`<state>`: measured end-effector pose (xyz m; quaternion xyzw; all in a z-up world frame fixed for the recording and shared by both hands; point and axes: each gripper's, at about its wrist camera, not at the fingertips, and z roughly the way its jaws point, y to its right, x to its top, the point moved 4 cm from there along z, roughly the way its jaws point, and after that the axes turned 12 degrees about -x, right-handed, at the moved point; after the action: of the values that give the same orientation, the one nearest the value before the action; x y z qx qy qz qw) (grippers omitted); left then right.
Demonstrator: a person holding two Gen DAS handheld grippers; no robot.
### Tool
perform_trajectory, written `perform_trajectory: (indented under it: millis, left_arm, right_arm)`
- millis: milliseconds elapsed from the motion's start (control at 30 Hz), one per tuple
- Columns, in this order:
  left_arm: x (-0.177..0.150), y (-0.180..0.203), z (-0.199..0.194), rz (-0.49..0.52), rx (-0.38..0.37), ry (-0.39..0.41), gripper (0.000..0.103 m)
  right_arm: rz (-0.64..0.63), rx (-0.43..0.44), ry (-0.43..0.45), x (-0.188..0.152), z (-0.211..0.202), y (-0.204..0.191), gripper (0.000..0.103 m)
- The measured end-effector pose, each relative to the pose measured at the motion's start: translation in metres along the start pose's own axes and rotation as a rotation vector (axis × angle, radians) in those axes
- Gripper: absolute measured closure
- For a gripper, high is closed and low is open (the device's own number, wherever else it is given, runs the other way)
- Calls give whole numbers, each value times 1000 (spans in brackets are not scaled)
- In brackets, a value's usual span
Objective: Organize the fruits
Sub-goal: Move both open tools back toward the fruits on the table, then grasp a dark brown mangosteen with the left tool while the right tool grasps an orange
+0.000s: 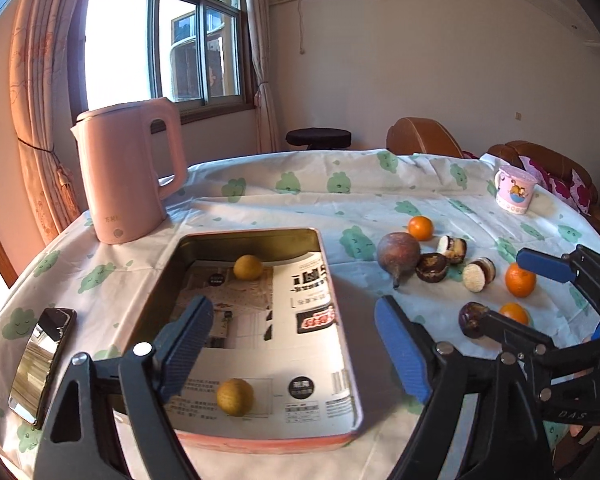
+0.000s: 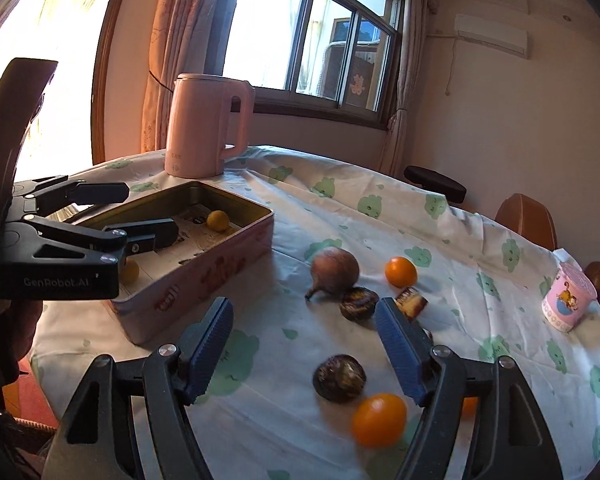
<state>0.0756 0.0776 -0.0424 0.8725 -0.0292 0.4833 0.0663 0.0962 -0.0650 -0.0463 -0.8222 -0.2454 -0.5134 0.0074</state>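
Sitting on a table with a green-cloud cloth is a long metal tin lined with printed paper. Two small yellow fruits are inside it, one at the far end and one at the near end.

The left gripper hangs over the near part of the tin. Its blue pads are wide apart and nothing is between them.

To the right of the tin lie the other fruits: a big brown round fruit with a stem, some dark cut pieces, and small oranges.

The right gripper is over these fruits. Its pads are wide apart too and hold nothing. A dark round fruit and an orange lie on the cloth between them, not touched.

A pink kettle stands just past the tin's far end. A phone lies left of the tin, and a pink mug is far to the right.
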Motion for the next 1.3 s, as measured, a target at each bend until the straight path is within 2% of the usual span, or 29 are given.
perform_trajectory:
  millis: [133, 233, 500, 567, 600, 633, 700, 733, 833, 933, 1000, 1067, 1233, 1300]
  left_arm:
    - [-2, 32, 9, 27, -63, -19, 17]
    - [-4, 53, 17, 47, -105, -41, 17]
    - [-8, 80, 39, 74, -140, -96, 17]
    - [-9, 81, 42, 70, -151, -105, 17]
    - [-9, 82, 43, 71, -153, -109, 17]
    - [-10, 84, 45, 72, -154, -114, 17]
    - [-10, 86, 48, 71, -166, -123, 17]
    - [-11, 87, 49, 69, -174, -128, 18]
    - [-11, 93, 54, 71, -202, -145, 20]
    - [-12, 101, 58, 79, -227, -165, 26]
    - [-11, 109, 62, 95, -242, -181, 34]
    - [-12, 116, 69, 109, -254, -204, 36]
    - [-16, 129, 84, 114, -289, -263, 49]
    - [-18, 133, 89, 125, -289, -282, 59]
  right_arm:
    - [66, -72, -44, -28, -6, 43, 28]
    - [119, -83, -71, -42, -9, 62, 28]
    - [102, -9, -159, -51, 9, 56, 29]
    - [97, 23, -183, -50, 16, 52, 32]
    - [92, 30, -203, -51, 20, 51, 38]
    - [87, 39, -230, -52, 26, 49, 50]
    - [92, 86, -282, -56, 35, 47, 62]
    - [94, 94, -289, -57, 36, 47, 65]
    - [101, 78, -262, -57, 30, 48, 66]
    - [126, 12, -212, -55, 20, 56, 67]
    - [151, -32, -195, -54, 18, 64, 67]
    - [155, -78, -189, -55, 18, 71, 67]
    - [179, -109, -184, -55, 21, 86, 67]
    - [176, -112, -184, -54, 21, 85, 67]
